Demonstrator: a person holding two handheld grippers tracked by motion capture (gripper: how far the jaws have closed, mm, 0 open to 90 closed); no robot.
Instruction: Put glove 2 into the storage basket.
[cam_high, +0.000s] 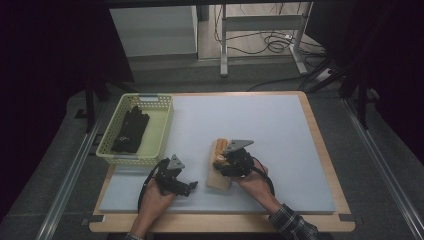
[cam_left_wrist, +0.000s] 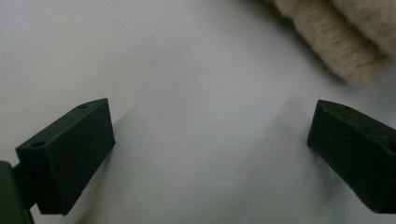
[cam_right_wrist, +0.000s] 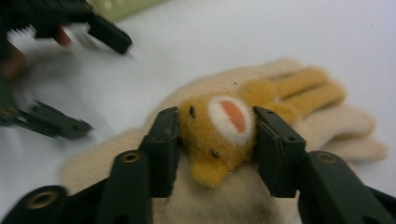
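Note:
A beige fleece glove (cam_high: 218, 179) with an orange plush animal face lies flat on the white mat, just right of centre at the front. In the right gripper view my right gripper (cam_right_wrist: 215, 135) has both pads pressed against the sides of the orange face (cam_right_wrist: 219, 126), with the glove's orange and beige fingers (cam_right_wrist: 303, 91) stretching away beyond it. From above, the right gripper (cam_high: 222, 162) sits on top of the glove. My left gripper (cam_high: 190, 187) rests low on the mat to the glove's left, jaws wide apart around bare mat (cam_left_wrist: 210, 140). The glove's fuzzy edge (cam_left_wrist: 336, 42) lies just past its right jaw.
A pale yellow-green basket (cam_high: 162, 127) stands at the mat's left edge with a black glove (cam_high: 131, 129) lying in it. The white mat (cam_high: 260, 115) covers most of the wooden table. Table legs and cables stand on the floor beyond the far edge.

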